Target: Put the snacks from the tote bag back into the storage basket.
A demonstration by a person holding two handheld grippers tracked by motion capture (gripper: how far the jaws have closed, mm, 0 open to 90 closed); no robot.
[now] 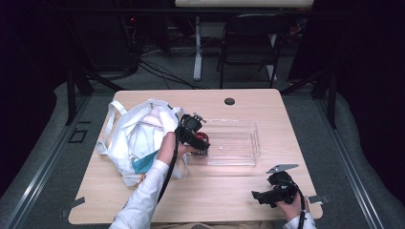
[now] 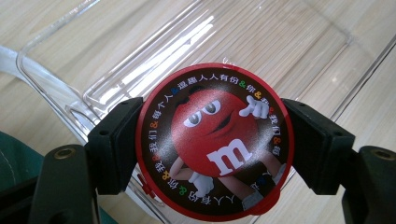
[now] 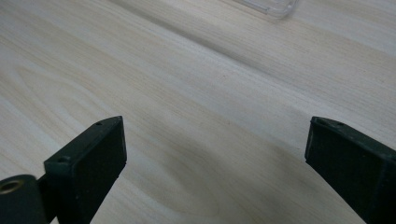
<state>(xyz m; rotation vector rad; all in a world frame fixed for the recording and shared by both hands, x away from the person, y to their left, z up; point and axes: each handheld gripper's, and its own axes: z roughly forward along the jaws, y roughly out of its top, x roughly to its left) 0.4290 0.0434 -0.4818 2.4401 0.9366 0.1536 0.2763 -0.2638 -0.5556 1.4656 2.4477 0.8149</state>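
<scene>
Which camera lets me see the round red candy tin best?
The left gripper view: the red candy tin faces the camera up close, clamped in the left gripper. The high view shows a small red spot at the clear tray.

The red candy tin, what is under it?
Under the red candy tin, held by the left hand-held gripper, is the clear plastic tray on the wooden table. The tin covers the tray floor directly beneath it.
</scene>
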